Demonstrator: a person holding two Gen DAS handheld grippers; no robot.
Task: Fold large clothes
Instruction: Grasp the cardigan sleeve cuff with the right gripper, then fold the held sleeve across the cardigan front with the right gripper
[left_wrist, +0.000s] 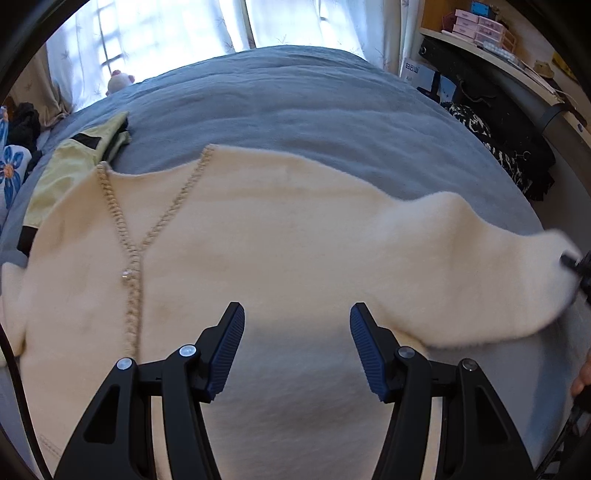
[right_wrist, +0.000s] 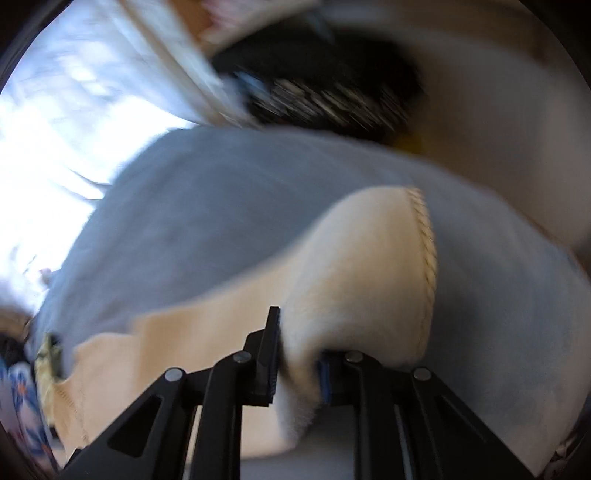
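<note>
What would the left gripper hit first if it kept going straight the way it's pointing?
Most likely the cream cardigan spread on the grey-blue bedcover. The left gripper is open and angled down over its body fabric, with nothing between the jaws; how far above it is unclear.

A wide bed under a grey-blue cover fills the middle of the frame, with daylight glowing through white sheer curtains along the top and a cluttered wooden shelf of pink boxes at the upper right.

Right gripper pinches cream sleeve.
</note>
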